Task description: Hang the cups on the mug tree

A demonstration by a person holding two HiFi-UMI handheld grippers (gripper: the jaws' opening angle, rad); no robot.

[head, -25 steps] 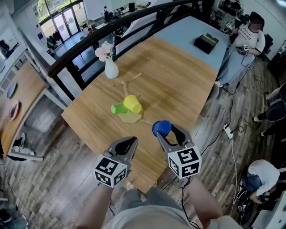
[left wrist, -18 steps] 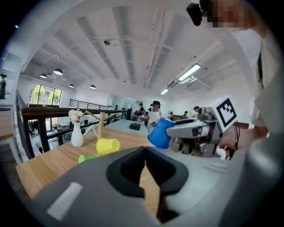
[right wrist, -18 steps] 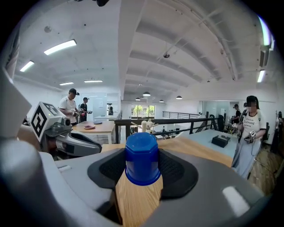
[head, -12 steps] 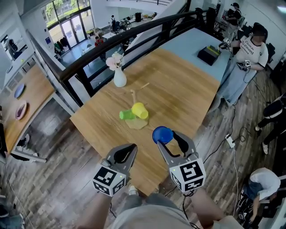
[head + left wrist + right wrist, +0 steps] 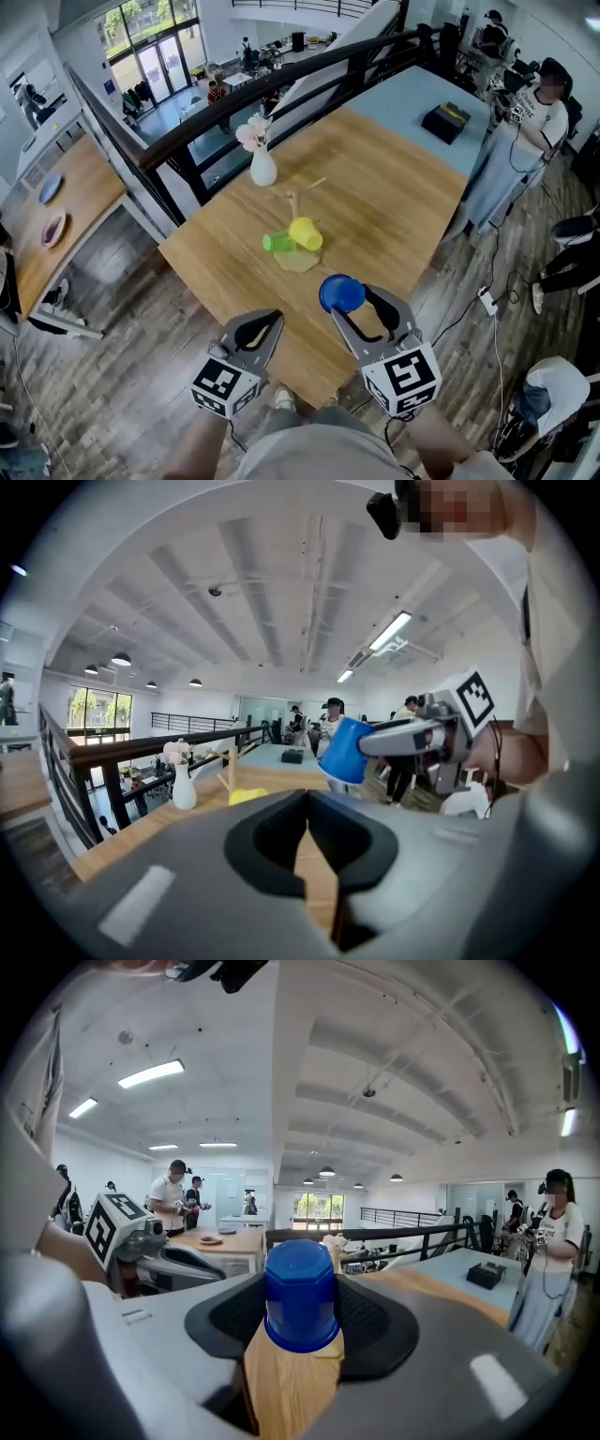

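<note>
Head view looks down on a big wood table point(image 5: 394, 187). Near its middle stands the tree point(image 5: 292, 201). Two cups sit low on it, a yellow cup point(image 5: 306, 232) and a green cup point(image 5: 277, 242), and both look hung. The right claw point(image 5: 361, 302) is clamped on the blue cup point(image 5: 338, 292). It holds the cup in the air over the near edge of the table, well apart from the tree. So the step in hand looks like bringing this last cup over.

Next the cup has to go forward to the tree, and its handle has to slip onto a bare peg point(image 5: 313, 184). No view shows the handle, so the cup may need a turn first. The left claw point(image 5: 264, 324) is squeezed tight with nothing in it, just beside the right one.

A person point(image 5: 527, 122) stands far off, past the table, and is not in the way. A vase point(image 5: 263, 167) with flowers stands behind the tree, also out of the way. The table between the blue cup and the tree is bare. The yellow and green cups crowd the low part of the tree and could get bumped.
</note>
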